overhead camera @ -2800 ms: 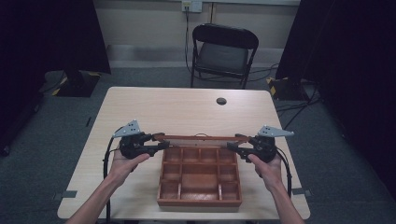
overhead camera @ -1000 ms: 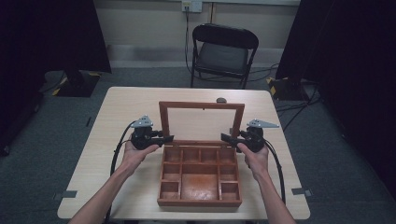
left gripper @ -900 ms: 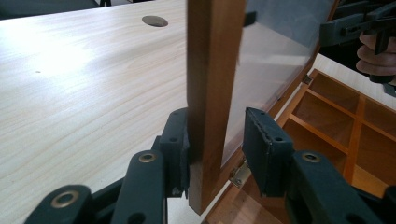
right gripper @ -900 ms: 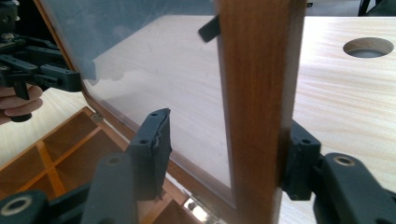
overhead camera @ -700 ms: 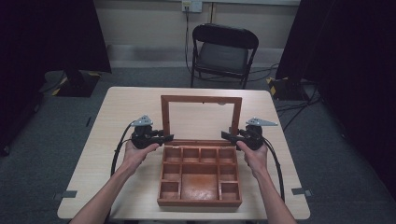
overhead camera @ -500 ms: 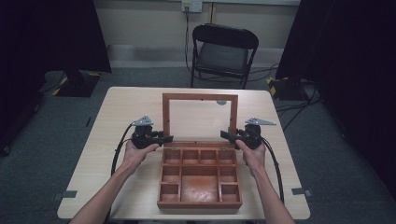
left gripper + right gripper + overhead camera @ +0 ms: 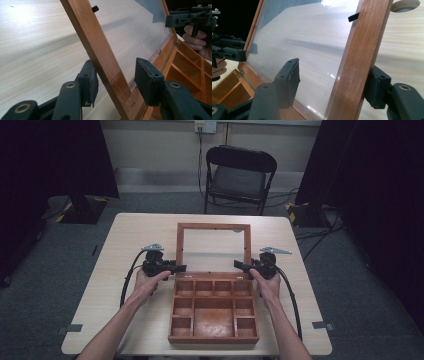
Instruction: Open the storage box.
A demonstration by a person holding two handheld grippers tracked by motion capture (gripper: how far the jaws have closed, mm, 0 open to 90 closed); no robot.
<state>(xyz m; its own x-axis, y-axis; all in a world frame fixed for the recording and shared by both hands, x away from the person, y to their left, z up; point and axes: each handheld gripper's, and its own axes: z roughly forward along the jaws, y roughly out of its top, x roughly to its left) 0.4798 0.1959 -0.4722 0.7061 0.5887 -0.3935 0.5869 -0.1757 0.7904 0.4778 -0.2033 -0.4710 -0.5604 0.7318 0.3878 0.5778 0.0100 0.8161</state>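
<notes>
A wooden box [image 7: 172, 320] with several compartments lies open on the table, near the front edge. Its glass-paned lid [image 7: 179, 247] stands nearly upright at the back. My left gripper [image 7: 181, 267] straddles the lid's left rail [image 7: 100, 52]; one pad [image 7: 90, 82] lies against the wood and the other pad [image 7: 147, 81] is well clear, so my left gripper [image 7: 118, 82] is open. My right gripper [image 7: 239, 265] straddles the right rail [image 7: 362, 50] the same way. The outer pad [image 7: 377, 87] touches the rail and the inner pad [image 7: 289, 76] stands off the glass, so my right gripper [image 7: 333, 80] is open.
A small round object [image 7: 405, 5] sits on the light wooden table [image 7: 125, 235] behind the lid. A black folding chair [image 7: 239, 175] stands beyond the far edge. Bare tabletop lies to the left and right of the box.
The lid has swung up from nearly flat to almost upright. Both grippers moved inward with it and now sit at the lower ends of its side rails.
</notes>
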